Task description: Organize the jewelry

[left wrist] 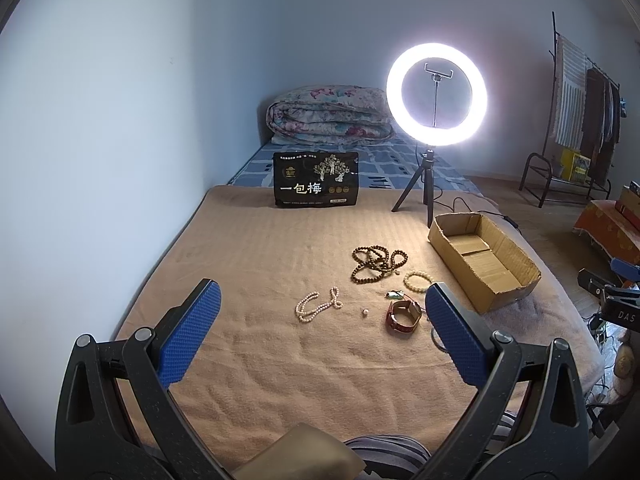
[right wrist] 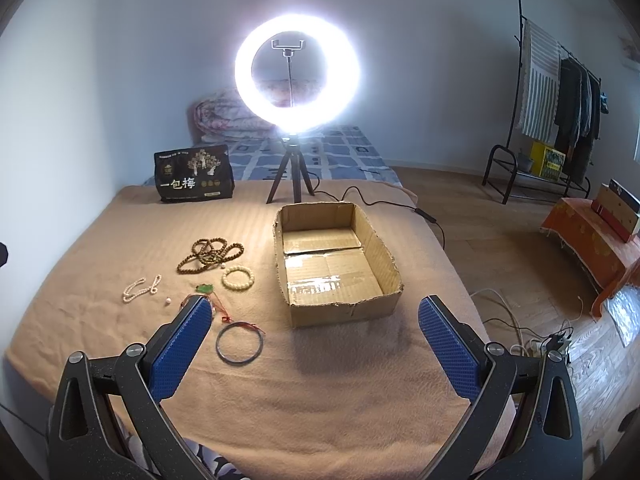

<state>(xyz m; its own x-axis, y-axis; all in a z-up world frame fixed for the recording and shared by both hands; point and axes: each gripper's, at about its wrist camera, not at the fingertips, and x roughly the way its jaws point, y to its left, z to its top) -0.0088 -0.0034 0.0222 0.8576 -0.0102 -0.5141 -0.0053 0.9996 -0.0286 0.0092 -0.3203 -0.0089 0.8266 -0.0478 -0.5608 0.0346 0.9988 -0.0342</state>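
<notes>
Left gripper (left wrist: pixel 322 308) spread wide, nothing between its blue pads, low centre of frame above the tan blanket (left wrist: pixel 248 264); right gripper (right wrist: pixel 316 320) likewise wide and empty. Jewelry lies loose mid-frame on the blanket: brown bead strand (left wrist: pixel 374 262), cream bracelet (left wrist: pixel 418 281), pearl necklace (left wrist: pixel 316 306), red watch (left wrist: pixel 404 316), thin bangle (right wrist: pixel 239 345). Cardboard box (right wrist: pixel 384 256) centre of right view, just right of the jewelry, empty; ring light (right wrist: pixel 298 74) behind it.
</notes>
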